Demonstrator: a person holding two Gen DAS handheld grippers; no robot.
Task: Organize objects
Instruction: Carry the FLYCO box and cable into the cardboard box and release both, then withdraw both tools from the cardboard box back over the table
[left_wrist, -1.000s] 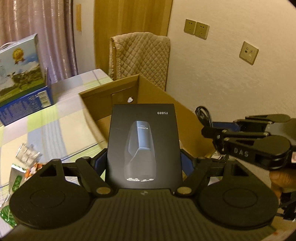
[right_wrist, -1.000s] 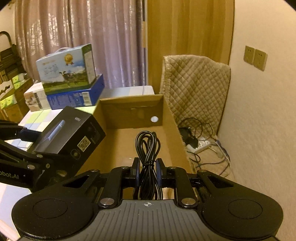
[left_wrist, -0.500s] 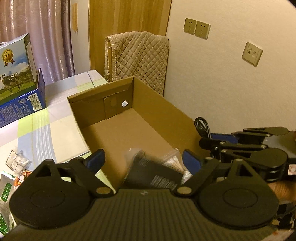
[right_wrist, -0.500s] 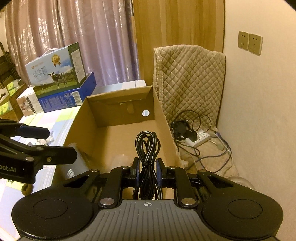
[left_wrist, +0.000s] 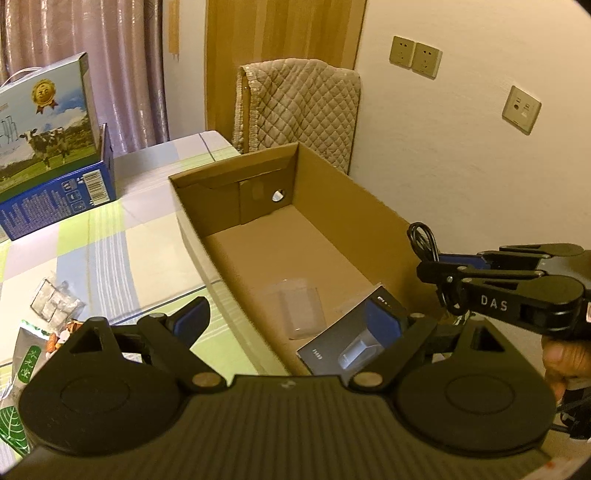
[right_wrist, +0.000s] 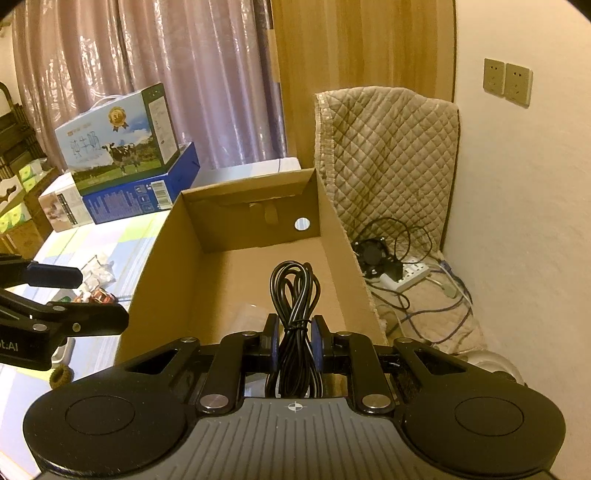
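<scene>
The left gripper (left_wrist: 291, 317), jaws now apart, has dropped the black box (left_wrist: 351, 341) into the cardboard box (left_wrist: 207, 229). Only the right wrist view shows the right gripper (right_wrist: 293, 341) clamped on the coiled cable (right_wrist: 294, 295).

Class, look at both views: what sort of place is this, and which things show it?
Probably a room in a home: curtains, wall sockets, a quilted cover by the wall, and a cardboard box on a checked tablecloth.
</scene>
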